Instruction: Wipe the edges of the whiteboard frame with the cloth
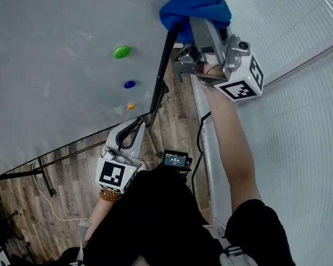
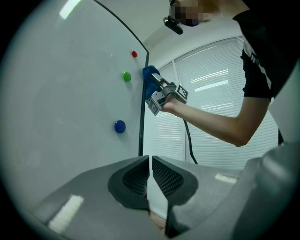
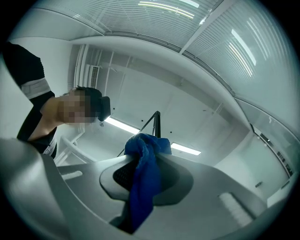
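Up against the whiteboard frame (image 1: 162, 67), the right gripper (image 1: 195, 22) is clamped on the blue cloth (image 1: 195, 3), and since it's a bunched wad I'd guess it could slide off the thin edge or tug loose; left gripper (image 1: 130, 133) hangs low, jaws nearly together, empty.

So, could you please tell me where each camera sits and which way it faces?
Head view: on the head, looking down the whiteboard; left gripper, right gripper and right arm show.
Left gripper view: on that gripper, facing the frame; right arm shows.
Right gripper view: on that gripper, facing the ceiling; shoulder shows.
All share the cloth.
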Tool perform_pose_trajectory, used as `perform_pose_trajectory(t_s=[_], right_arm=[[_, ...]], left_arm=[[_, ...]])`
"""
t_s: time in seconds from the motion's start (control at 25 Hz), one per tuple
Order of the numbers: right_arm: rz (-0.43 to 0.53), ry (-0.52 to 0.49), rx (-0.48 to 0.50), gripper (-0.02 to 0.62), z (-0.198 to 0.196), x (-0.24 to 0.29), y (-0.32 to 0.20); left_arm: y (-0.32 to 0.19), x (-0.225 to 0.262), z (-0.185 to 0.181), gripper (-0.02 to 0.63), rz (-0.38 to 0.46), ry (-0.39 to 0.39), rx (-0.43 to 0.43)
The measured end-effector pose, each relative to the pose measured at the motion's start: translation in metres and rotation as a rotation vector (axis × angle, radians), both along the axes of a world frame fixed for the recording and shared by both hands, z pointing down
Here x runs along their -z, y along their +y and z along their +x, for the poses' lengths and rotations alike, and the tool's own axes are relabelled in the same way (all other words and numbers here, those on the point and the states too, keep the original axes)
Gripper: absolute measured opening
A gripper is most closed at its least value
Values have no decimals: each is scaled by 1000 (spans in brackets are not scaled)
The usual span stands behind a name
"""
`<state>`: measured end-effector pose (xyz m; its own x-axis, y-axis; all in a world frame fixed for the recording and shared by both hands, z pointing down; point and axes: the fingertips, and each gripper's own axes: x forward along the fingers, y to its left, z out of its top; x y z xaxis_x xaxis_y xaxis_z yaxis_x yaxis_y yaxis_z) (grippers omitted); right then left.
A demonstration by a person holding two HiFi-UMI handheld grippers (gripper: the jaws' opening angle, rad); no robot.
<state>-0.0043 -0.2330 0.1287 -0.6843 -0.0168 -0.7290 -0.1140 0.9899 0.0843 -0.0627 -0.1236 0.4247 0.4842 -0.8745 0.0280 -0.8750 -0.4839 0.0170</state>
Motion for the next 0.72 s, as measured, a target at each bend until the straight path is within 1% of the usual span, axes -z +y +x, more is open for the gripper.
perform_pose_trajectory(t_s=[0.12,0.44,0.72], right_arm=[[-18,6,-7,78,1,-4,-4],[-63,25,-15,78,1,-10,-10],[-100,35,-42,78,2,-15,-18]], left_arm=[[-2,9,1,0,-14,5,0],[-3,19,4,0,-4,5,-4],[-6,37,9,0,-23,14,-6]])
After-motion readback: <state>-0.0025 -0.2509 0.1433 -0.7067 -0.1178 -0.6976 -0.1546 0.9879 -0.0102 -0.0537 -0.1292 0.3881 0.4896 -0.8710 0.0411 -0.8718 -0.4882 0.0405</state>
